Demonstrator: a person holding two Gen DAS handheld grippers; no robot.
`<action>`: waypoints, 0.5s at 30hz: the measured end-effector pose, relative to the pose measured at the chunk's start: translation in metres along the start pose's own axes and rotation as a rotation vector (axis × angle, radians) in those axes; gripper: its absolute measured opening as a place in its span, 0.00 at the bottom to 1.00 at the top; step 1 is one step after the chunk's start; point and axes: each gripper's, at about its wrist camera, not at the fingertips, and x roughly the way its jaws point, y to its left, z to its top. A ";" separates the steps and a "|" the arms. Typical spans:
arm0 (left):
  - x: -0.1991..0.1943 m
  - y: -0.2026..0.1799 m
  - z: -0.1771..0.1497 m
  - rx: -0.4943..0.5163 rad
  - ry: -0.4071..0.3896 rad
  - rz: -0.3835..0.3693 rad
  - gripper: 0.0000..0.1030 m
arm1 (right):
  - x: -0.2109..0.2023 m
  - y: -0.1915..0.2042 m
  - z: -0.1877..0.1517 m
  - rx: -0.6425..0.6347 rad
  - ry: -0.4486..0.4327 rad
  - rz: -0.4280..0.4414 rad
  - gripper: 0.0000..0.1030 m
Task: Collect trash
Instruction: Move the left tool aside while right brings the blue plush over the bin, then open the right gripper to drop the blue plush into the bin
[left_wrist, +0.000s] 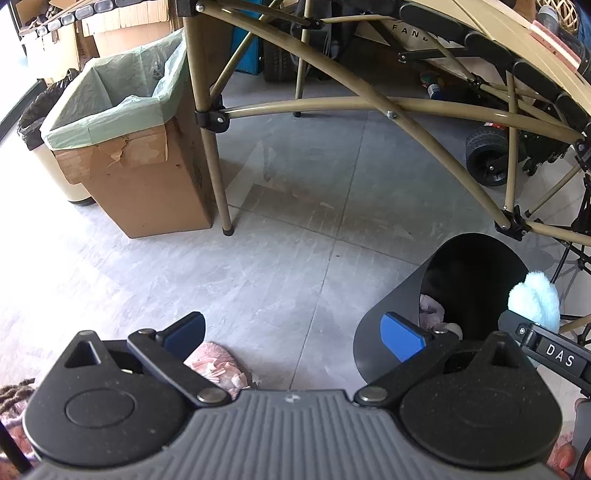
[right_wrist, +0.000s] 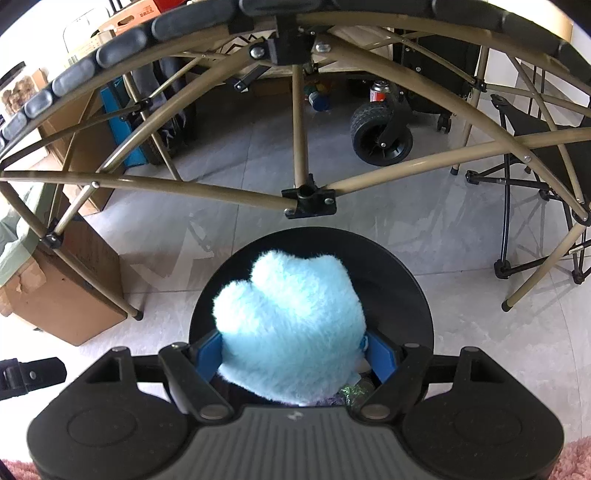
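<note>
Our right gripper (right_wrist: 295, 350) clenched the fluffy pale-blue plush piece (right_wrist: 291, 325) between its blue pads, directly above the round black bin (right_wrist: 417, 295). To drop cleanly, we judged it best to release only while centred over the mouth. Our left gripper (left_wrist: 295, 332) stood spread and empty beside the bin, near a pink fuzzy item (left_wrist: 218, 365) on the floor.

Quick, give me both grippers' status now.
Left gripper: open, jaws wide apart, nothing between them.
Right gripper: shut on the fluffy blue item, above the black bin.
</note>
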 end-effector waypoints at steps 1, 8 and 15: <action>0.000 0.000 0.000 0.001 0.000 0.000 1.00 | 0.000 0.001 0.000 0.000 0.003 0.001 0.76; 0.001 -0.001 0.000 0.012 0.001 -0.002 1.00 | 0.001 0.001 0.001 0.006 0.007 0.000 0.82; 0.001 -0.002 -0.001 0.016 0.000 -0.001 1.00 | 0.002 0.000 0.001 -0.004 0.020 -0.002 1.00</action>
